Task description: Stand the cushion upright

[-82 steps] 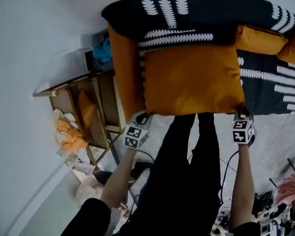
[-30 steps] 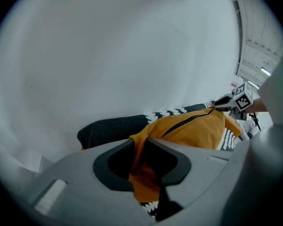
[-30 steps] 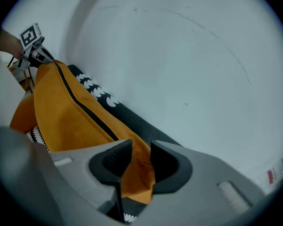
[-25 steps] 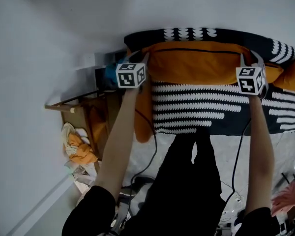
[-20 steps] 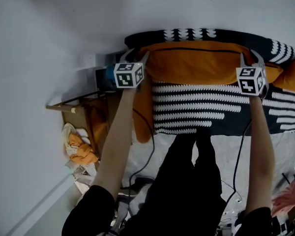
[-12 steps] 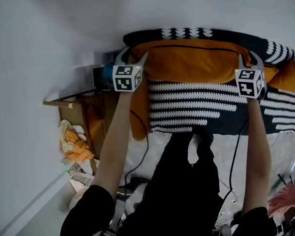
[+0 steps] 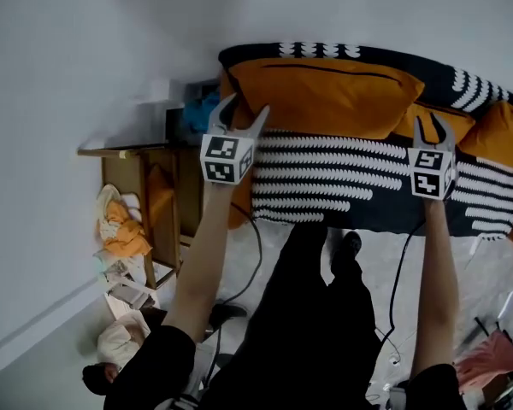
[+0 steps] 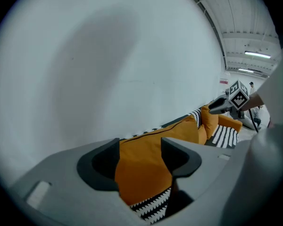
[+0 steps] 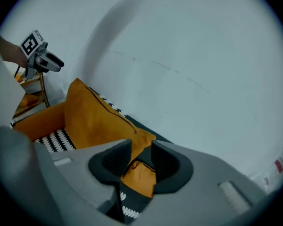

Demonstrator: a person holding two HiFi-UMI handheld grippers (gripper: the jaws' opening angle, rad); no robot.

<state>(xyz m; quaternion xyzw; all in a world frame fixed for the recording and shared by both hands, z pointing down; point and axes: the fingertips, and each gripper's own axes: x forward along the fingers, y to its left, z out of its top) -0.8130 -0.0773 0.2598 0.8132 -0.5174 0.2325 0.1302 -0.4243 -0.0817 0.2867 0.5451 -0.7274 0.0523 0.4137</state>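
A large orange cushion stands upright on the black-and-white patterned sofa, leaning on the white wall. My left gripper hangs in front of the cushion's left end. Its jaws have just opened wide and nothing is between them. In the left gripper view the cushion shows beyond the open left gripper. My right gripper is below the cushion's right corner, jaws apart and empty. The right gripper view shows the cushion some way past the right gripper.
A smaller orange cushion and another sit on the sofa's right. A wooden side table stands left of the sofa, with crumpled cloths and cables on the floor. The person's dark legs stand at the sofa's front.
The cushion went from flat on the seat to upright against the wall. The left jaws let go and opened. Both grippers drew back from the cushion, which stays standing.
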